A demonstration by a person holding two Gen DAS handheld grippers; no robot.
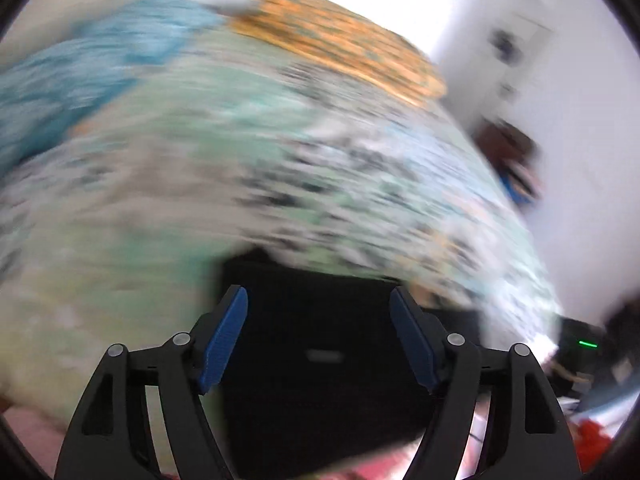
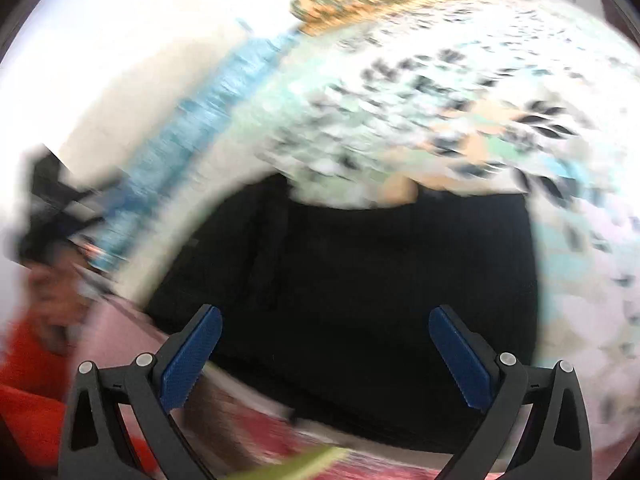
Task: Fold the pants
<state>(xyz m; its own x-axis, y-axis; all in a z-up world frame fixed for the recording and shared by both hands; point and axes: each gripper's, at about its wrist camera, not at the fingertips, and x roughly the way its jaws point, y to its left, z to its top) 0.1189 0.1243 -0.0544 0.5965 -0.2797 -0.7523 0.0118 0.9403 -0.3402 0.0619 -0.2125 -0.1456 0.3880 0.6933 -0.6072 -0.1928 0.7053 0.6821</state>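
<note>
Lying beyond both tongs: black pants (image 2: 360,272) on patterned bedspread (image 2: 460,92); left tongs (image 1: 319,300), right tongs (image 2: 325,320) spread wide, empty.

A bed with a floral-print cover (image 2: 460,92) carries the folded black pants (image 2: 380,264) and an orange-patterned pillow (image 1: 340,44).

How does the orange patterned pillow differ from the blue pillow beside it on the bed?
The orange patterned pillow carries a dotted print in warm tones; the blue pillow looks plain and cool. In the left wrist view the orange one lies right of the blue one. Both rest at the bed's far end, beyond the black pants.
</note>
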